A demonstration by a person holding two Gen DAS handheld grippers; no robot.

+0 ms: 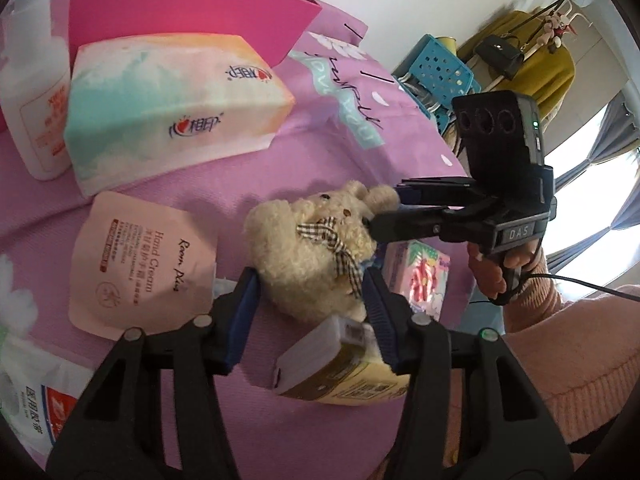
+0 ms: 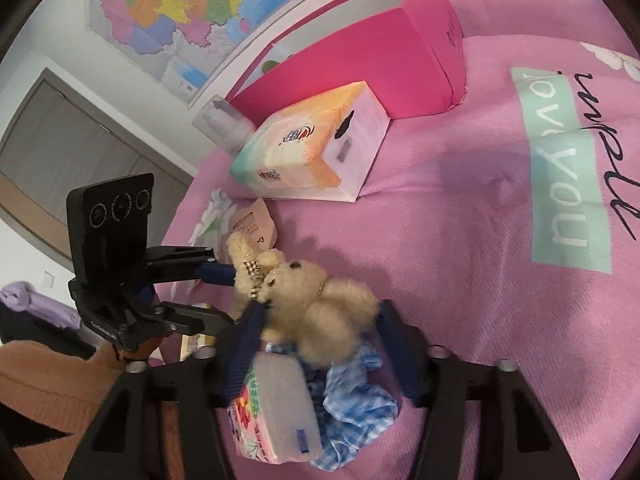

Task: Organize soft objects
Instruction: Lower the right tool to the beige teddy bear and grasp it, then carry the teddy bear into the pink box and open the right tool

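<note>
A cream teddy bear point(image 1: 312, 248) with a checked bow lies on the pink bedspread point(image 1: 180, 196). My left gripper point(image 1: 312, 304) reaches in from below, and its blue pads press on both sides of the bear's body. My right gripper point(image 1: 384, 208) comes in from the right and pinches the bear's head by the ear. In the right wrist view the bear point(image 2: 324, 304) sits between the right gripper point(image 2: 320, 340) pads, while the left gripper point(image 2: 228, 292) holds its legs from the left.
A pastel tissue pack point(image 1: 172, 108) leans on a pink box point(image 1: 180, 16), beside a white bottle point(image 1: 36, 100). A hand cream pouch point(image 1: 144, 264), a floral pocket tissue pack point(image 2: 276, 412), blue gingham cloth point(image 2: 352, 400) and a yellow lidded box point(image 1: 340, 372) crowd the bear.
</note>
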